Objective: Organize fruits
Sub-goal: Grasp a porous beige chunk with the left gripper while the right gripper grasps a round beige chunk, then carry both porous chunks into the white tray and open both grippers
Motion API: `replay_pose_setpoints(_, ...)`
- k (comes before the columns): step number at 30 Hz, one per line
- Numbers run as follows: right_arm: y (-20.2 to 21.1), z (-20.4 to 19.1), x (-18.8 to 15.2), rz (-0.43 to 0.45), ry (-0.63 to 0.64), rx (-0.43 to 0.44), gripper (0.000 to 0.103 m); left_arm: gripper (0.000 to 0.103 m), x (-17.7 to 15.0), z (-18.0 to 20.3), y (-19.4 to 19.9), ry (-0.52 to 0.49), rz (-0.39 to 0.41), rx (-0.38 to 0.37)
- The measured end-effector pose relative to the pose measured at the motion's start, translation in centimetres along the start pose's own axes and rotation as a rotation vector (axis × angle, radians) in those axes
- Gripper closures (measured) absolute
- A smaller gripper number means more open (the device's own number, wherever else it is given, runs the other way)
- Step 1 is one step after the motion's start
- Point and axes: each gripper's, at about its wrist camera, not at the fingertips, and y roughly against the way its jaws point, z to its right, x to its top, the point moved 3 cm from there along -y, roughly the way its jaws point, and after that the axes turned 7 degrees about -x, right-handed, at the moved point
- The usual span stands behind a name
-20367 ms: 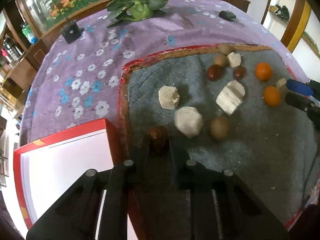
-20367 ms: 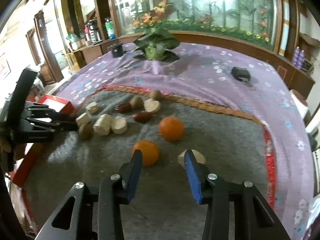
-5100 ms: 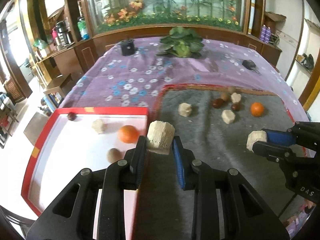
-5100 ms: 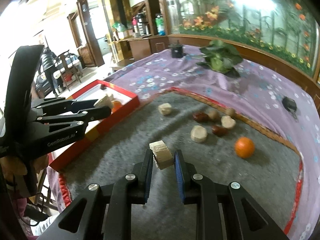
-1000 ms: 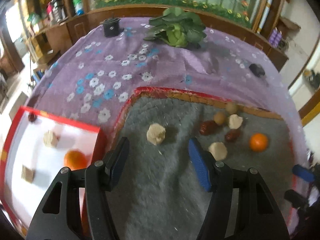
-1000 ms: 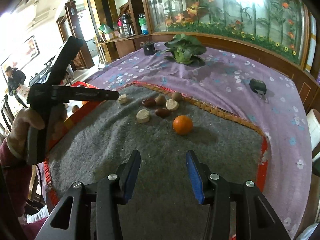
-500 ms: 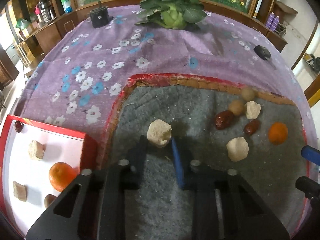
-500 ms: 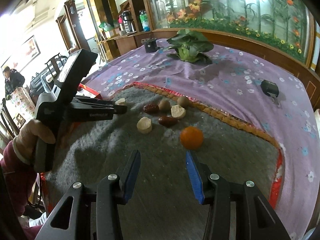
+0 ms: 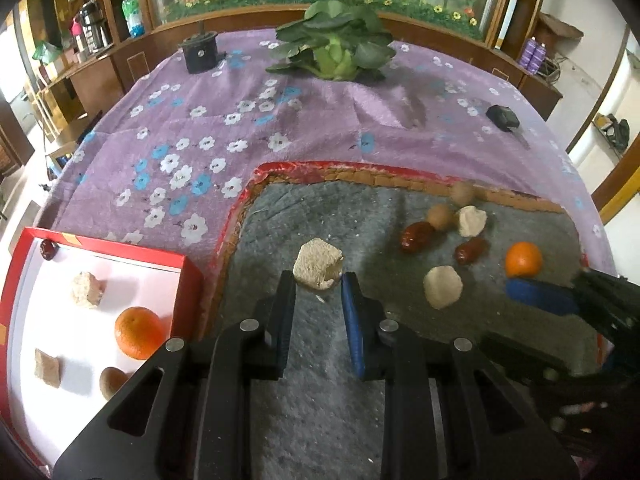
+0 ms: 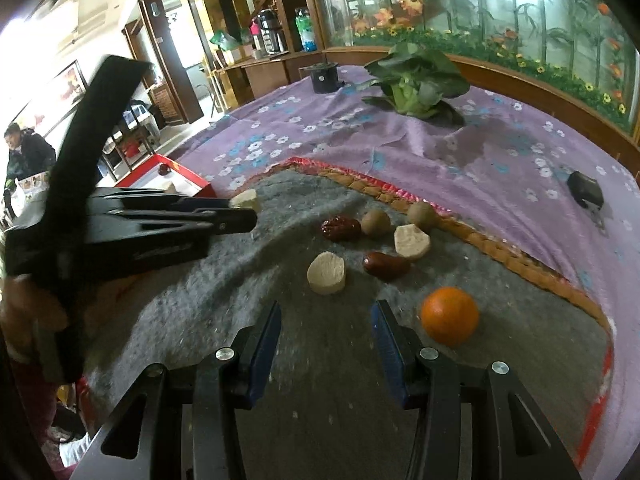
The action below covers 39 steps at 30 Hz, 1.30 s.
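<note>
My left gripper (image 9: 317, 280) is shut on a pale beige fruit chunk (image 9: 318, 269) and holds it above the grey mat (image 9: 320, 400); the chunk also shows in the right wrist view (image 10: 245, 200). My right gripper (image 10: 326, 314) is open and empty, just short of a round pale slice (image 10: 326, 272). On the mat lie an orange (image 10: 449, 315), two red dates (image 10: 340, 228) (image 10: 386, 265), two brown round fruits (image 10: 376, 222) (image 10: 422, 213) and another pale chunk (image 10: 412, 242). The red-rimmed white tray (image 9: 188, 276) at left holds an orange (image 9: 138, 333), pale chunks, a brown fruit and a date.
A purple flowered cloth (image 9: 240, 120) covers the table. A leafy green vegetable (image 9: 334, 48), a black round object (image 9: 199, 54) and a small black device (image 9: 503, 117) lie at the far side. The mat has a red and orange border (image 9: 360, 172).
My left gripper has closed on the pale chunk and lifted it off the mat. My right gripper has come lower and closer to the round slice and the orange.
</note>
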Motion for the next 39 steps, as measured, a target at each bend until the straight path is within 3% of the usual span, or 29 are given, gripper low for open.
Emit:
replay_pose_setpoints(8, -2.8, -1.5, 1.6, -0.006, 0.046, -0.023, 0.058, 0.080, -0.1, -0.1, 1.1, 0.008, 0.024, 0.011)
replay_pose_setpoints(10, -3.8, -1.6, 1.5, -0.026, 0.074, -0.072, 0.075, 0.080, -0.2, -0.3, 1.4, 0.018, 0.029, 0.011)
replay_pose_setpoints(11, -4.1, -1.6, 1.3, -0.037, 0.086, -0.087, 0.078, 0.080, -0.3, -0.5, 1.6, 0.022, 0.031, 0.012)
replay_pose_setpoints(22, -0.4, -1.2, 0.4, 0.007, 0.035, -0.052, 0.078, 0.080, -1.2, -1.0, 3.9, 0.027, 0.063, 0.006)
replay_pose_setpoints(39, 2.3, -7.0, 0.9, 0.051, 0.114, -0.015, 0.078, 0.080, -3.1, -4.4, 8.3, 0.059, 0.124, 0.072)
